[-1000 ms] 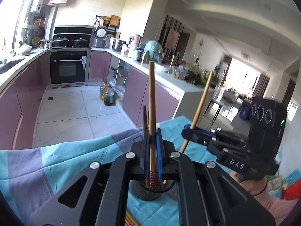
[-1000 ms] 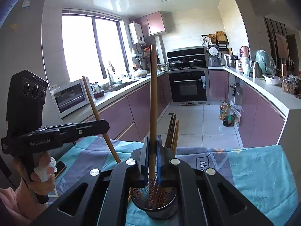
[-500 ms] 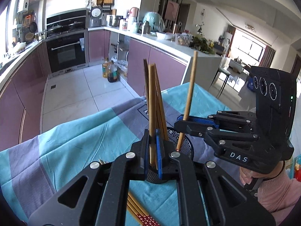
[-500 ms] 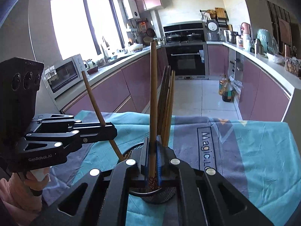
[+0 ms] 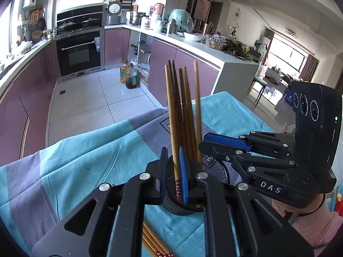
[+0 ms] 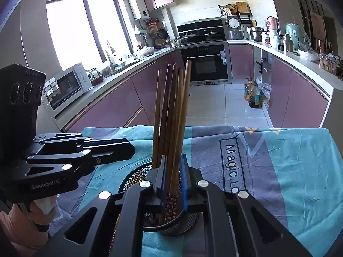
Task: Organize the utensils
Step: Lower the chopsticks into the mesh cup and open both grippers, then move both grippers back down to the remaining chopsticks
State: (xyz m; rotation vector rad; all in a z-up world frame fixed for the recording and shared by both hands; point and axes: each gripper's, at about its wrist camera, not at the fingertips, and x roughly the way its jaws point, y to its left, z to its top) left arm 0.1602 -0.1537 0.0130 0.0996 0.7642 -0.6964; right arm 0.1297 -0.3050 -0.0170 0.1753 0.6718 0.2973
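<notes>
Both grippers flank the black mesh holder (image 5: 214, 169) on the tablecloth (image 5: 85, 156). Left gripper (image 5: 174, 171) — jaws parted around an upright chopstick (image 5: 171, 117). Right gripper (image 6: 174, 177) — jaws parted around bundled chopsticks (image 6: 178, 115) standing in the holder. Legible: "DAS", "GenRobot.AI", "Magic".

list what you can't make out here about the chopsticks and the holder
- Left wrist view: how many loose chopsticks lie on the cloth; the left gripper and the bottom edge cut them off.
- Both views: the holder base and inside, hidden by gripper bodies.
- Right wrist view: whether the right gripper pinches any of the upright chopsticks; several overlap between its fingers.
</notes>
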